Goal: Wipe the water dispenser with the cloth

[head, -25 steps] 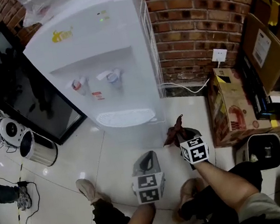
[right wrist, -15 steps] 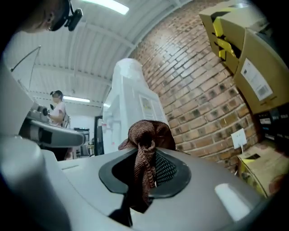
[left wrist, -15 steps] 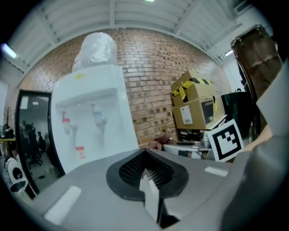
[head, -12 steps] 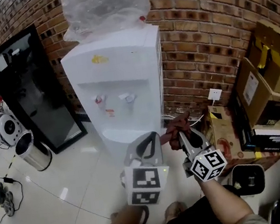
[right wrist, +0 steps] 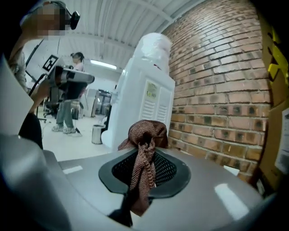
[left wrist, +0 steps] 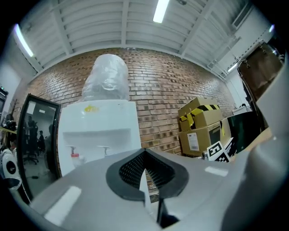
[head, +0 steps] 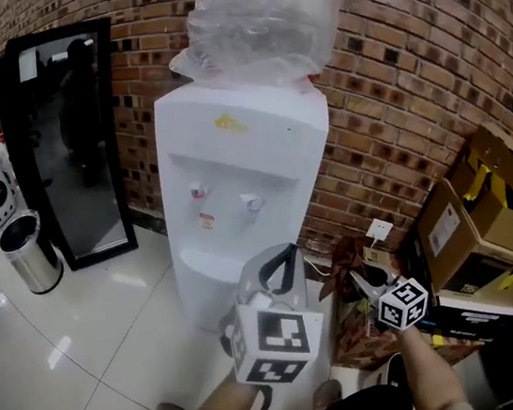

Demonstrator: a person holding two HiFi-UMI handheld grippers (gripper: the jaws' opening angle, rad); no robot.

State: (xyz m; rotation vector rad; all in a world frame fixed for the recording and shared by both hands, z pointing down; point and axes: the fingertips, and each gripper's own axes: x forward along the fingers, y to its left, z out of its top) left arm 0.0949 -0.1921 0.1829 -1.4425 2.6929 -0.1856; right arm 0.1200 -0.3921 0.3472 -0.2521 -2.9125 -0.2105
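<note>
Both grippers have come up from low over the floor tiles and now hang in front of the dispenser's lower half, with the cloth carried up too. The left gripper [head: 278, 258] has its jaws together with nothing between them; in the left gripper view [left wrist: 144, 152] it points level at the dispenser [left wrist: 97, 131], which stands clear ahead of it. The right gripper [head: 354, 276] sits just to its right, jaws clamped on the brown cloth [right wrist: 146, 135], which bunches above the tips and hangs down between them. In the head view the cloth [head: 342, 258] is off the dispenser's [head: 235, 183] right front edge, not touching it. The right gripper view [right wrist: 146, 153] looks along the dispenser's [right wrist: 135, 103] vented side, with the brick wall [right wrist: 216, 90] close on the right.

Outward, the dispenser backs onto the wall [head: 410, 83] and carries a plastic-wrapped bottle [head: 259, 19]. To its right the room is tight: a socket [head: 377, 230] low on the wall, then stacked cartons [head: 485, 214] near the right gripper. To its left the floor [head: 71, 367] is open as far as a black-framed mirror [head: 68, 141] leaning on the wall and a bin [head: 31, 255] beside it.
</note>
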